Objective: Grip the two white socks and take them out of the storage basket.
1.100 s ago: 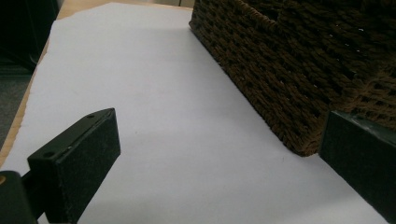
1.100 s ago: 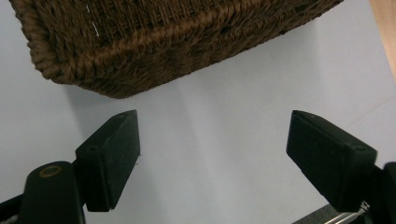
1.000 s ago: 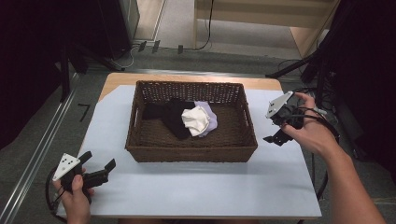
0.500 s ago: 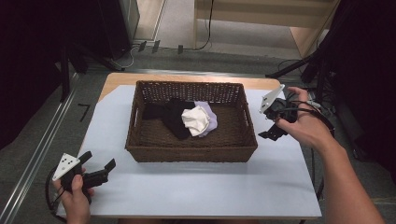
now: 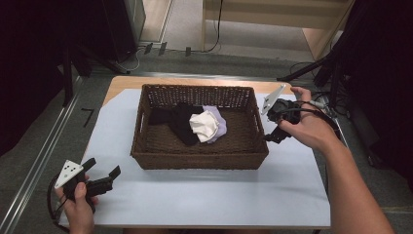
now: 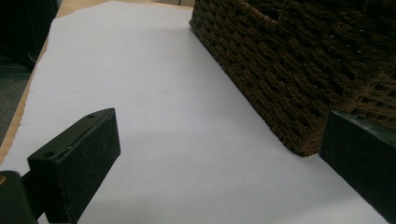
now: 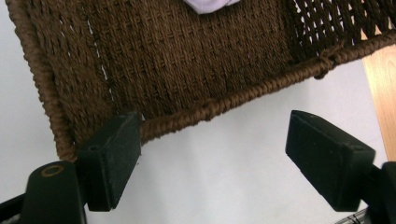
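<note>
The right gripper [image 5: 272,127], jaws spread and empty, hovered just beside the wicker basket [image 5: 200,160]; its near rim cut off most of the lilac cloth [image 7: 205,5] beyond. The left gripper [image 5: 103,174], jaws likewise spread, lay near the basket's corner. Black garment [image 5: 178,119] and white cloth [image 5: 203,125] overlapped inside.

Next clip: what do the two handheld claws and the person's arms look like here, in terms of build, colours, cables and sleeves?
Both are black handheld units. The left claw carries a grey three-cornered plate with dark dots on top, and a black cable loops from it. The right claw has the same grey plate, with cables trailing off behind the hand. In each gripper view the two jaws are flat, rectangular black blocks. Both forearms are bare, with no sleeves in view.
</note>
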`<state>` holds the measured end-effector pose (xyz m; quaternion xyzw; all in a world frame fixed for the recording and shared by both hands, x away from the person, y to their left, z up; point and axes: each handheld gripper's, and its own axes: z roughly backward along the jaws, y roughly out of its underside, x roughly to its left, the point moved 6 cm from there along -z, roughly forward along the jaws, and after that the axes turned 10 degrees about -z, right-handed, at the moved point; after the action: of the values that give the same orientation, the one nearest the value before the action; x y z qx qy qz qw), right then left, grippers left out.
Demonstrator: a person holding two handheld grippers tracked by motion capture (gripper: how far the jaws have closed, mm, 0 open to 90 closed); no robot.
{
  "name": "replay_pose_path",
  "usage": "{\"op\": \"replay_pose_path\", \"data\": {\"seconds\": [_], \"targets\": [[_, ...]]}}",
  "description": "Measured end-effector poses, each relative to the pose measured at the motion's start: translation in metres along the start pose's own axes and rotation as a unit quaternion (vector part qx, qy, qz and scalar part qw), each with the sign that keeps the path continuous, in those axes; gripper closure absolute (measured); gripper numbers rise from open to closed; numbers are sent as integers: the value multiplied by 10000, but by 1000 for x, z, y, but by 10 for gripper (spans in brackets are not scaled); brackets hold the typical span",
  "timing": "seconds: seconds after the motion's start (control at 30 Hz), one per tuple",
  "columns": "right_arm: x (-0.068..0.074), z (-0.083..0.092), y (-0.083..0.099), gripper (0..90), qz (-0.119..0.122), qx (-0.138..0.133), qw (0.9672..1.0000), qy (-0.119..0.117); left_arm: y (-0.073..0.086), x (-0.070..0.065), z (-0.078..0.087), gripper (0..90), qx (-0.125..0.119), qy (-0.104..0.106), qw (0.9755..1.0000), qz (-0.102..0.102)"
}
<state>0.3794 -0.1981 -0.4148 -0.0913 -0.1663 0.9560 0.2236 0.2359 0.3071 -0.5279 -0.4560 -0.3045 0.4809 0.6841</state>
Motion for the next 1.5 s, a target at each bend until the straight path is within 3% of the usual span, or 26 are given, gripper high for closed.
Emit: {"op": "replay_pose_path", "data": {"seconds": [0.53, 0.9, 1.5], "targets": [[7, -12, -24, 184, 169, 87, 9998, -100, 0, 0, 0, 0, 10, 17, 10000, 18], [16, -33, -42, 183, 285, 157, 9993, -193, 0, 1, 0, 1, 7, 28, 10000, 25], [26, -70, -71, 181, 122, 204, 9993, -306, 0, 1, 0, 0, 9, 29, 10000, 21]]}}
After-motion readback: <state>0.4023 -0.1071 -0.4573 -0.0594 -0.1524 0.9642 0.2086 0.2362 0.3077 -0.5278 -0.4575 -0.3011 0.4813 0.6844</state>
